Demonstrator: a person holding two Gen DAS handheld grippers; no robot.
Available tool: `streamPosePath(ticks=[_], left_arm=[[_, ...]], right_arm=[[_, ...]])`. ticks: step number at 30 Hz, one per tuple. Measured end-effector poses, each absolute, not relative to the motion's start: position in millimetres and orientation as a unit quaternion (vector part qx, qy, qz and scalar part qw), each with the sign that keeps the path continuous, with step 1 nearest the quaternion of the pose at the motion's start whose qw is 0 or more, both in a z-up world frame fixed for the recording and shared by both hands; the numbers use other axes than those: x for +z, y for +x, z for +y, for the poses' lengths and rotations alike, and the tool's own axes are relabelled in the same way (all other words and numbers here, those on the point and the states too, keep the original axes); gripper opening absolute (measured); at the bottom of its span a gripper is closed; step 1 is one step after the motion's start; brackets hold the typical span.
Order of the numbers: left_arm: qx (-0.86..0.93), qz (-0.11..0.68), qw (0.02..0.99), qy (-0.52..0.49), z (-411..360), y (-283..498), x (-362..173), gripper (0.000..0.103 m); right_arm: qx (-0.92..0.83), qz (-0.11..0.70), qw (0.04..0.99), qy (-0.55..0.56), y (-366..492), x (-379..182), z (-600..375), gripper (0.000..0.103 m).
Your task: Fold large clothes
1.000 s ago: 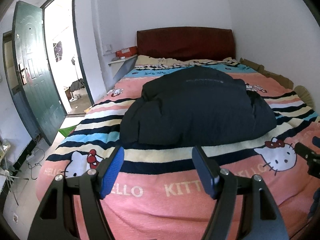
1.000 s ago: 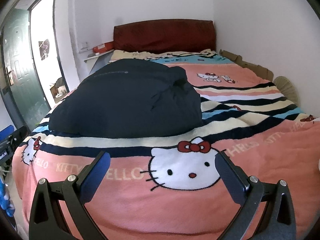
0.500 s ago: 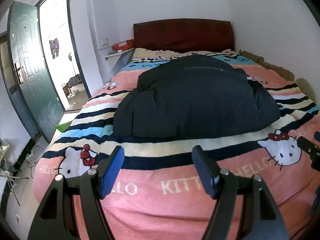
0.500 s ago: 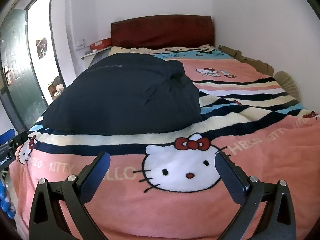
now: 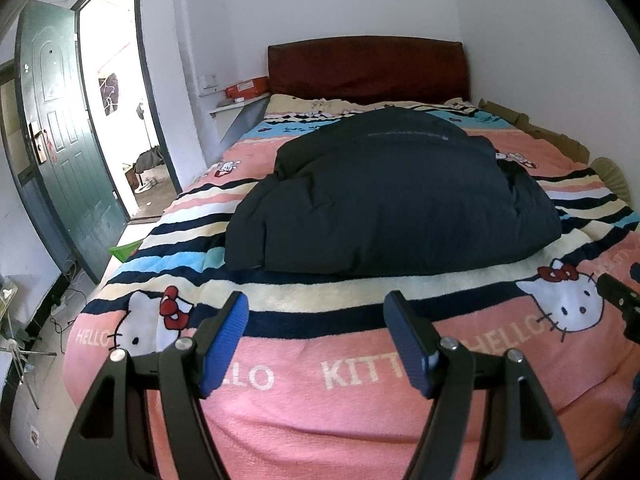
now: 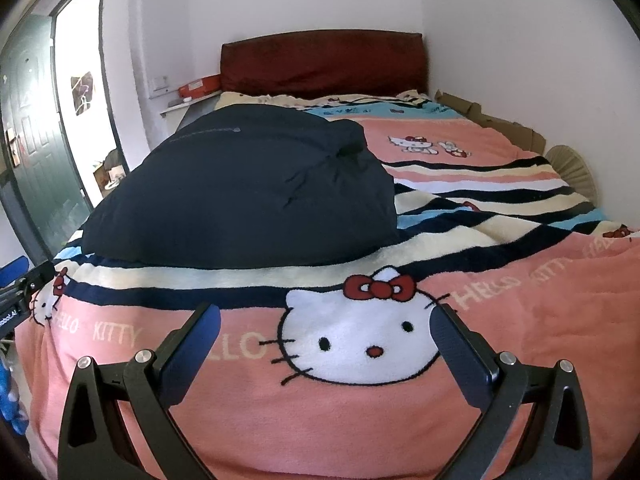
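Note:
A bulky dark navy padded jacket [image 5: 392, 204] lies folded into a thick bundle on the middle of the bed; in the right wrist view the jacket [image 6: 248, 196] sits left of centre. My left gripper [image 5: 316, 336] hovers over the pink foot end of the blanket, short of the jacket, jaws wide apart with nothing between them. My right gripper [image 6: 326, 346] is also open and empty, over the cat-face print, near the jacket's right corner. Each gripper's tip shows at the other view's edge.
The bed carries a pink striped cartoon-cat blanket [image 5: 360, 380] and a dark red headboard [image 5: 366, 66]. A green door [image 5: 60, 132] stands open on the left beside the bright doorway. A small shelf with an orange box [image 5: 246, 88] is by the headboard. Cardboard lines the right wall [image 6: 492, 120].
Both views have shifted slightly, the jacket sitting a bit higher and nearer in frame. The jacket itself has not moved and both grippers stay open.

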State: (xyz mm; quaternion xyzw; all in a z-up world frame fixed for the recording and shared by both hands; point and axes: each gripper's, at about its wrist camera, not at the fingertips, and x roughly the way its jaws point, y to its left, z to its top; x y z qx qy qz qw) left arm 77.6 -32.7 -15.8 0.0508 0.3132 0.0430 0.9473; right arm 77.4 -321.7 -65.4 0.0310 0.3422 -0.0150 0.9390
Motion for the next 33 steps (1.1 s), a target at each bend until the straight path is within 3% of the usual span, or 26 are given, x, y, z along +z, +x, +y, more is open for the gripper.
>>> streamPosePath(ticks=[33], left_arm=[[0.036,0.320,0.946,0.043,-29.4,75.3,-21.5,0.069]], right_arm=[[-0.020,0.337,0.941,0.018,75.9,-62.8,-322.7,0.102]])
